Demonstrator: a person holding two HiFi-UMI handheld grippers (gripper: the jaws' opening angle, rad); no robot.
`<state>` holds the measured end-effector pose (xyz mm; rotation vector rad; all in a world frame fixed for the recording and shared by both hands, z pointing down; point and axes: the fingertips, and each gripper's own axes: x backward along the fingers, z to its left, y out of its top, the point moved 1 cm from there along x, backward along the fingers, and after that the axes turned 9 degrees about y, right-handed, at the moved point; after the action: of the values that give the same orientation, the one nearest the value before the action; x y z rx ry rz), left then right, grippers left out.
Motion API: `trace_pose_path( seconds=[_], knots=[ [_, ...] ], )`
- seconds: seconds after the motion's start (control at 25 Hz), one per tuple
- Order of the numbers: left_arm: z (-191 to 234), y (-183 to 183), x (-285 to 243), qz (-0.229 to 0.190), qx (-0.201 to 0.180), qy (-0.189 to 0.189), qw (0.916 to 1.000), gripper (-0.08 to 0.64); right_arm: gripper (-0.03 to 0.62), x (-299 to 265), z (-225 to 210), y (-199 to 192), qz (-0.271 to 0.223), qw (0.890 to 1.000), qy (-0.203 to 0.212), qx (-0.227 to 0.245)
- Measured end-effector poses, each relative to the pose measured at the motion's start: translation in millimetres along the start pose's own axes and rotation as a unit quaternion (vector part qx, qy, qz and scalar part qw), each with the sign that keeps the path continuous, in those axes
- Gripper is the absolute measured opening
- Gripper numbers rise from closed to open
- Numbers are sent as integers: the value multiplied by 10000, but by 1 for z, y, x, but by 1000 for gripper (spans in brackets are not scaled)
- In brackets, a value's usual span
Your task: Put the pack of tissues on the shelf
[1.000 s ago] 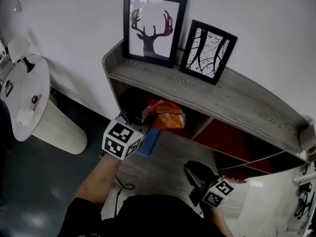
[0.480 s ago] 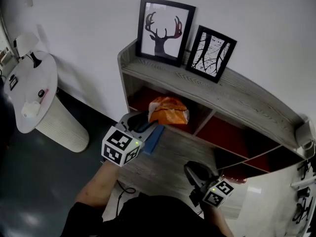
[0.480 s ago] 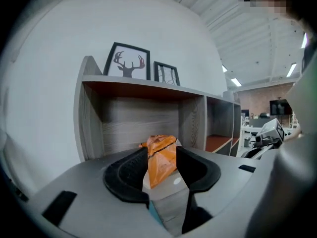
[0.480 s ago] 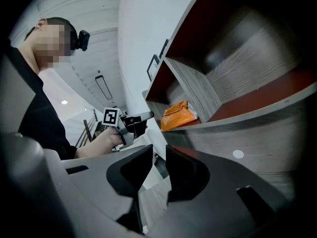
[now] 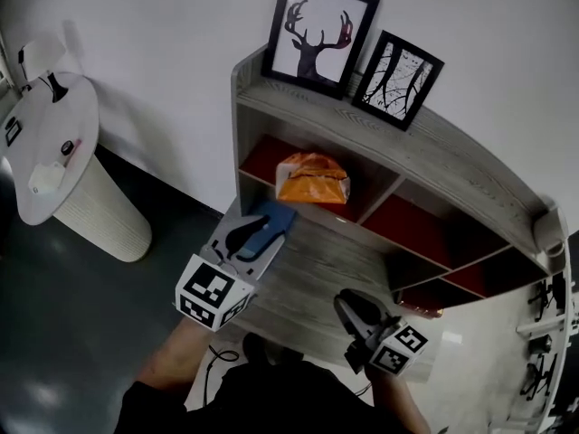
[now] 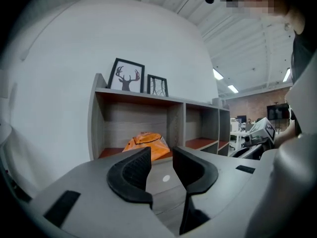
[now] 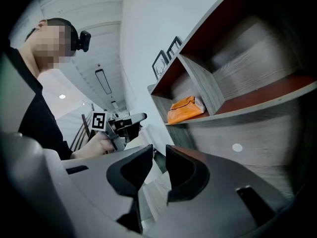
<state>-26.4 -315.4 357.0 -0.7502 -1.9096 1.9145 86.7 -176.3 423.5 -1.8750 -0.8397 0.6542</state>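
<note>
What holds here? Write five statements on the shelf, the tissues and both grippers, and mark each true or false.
1. The pack of tissues lies in the left-end compartment of the shelf. True.
2. The left gripper grips the pack. False: its jaws stand apart with nothing between them, clear of the pack; they have just been closing.
3. Two framed pictures stand on top of the shelf. True.
4. The right gripper holds a picture frame. False: nothing is between its jaws.
5. The pack is green. False: it is orange.
</note>
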Motion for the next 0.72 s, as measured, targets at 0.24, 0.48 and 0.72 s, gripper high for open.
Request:
trace_pose_path(
  seconds=[0.24, 0.48, 0.72],
  knots=[
    [-38, -9, 20, 55, 57, 31, 10000, 106, 35, 23, 15, 1, -149, 9998, 113, -39],
    [-102, -21, 33, 269, 316, 185, 9990, 66, 35, 76, 27, -1, -246, 9992, 229, -218],
    [-177, -29, 36, 448, 451, 116, 9979, 51, 35, 142, 36, -7, -355, 9984, 331, -274]
  ],
)
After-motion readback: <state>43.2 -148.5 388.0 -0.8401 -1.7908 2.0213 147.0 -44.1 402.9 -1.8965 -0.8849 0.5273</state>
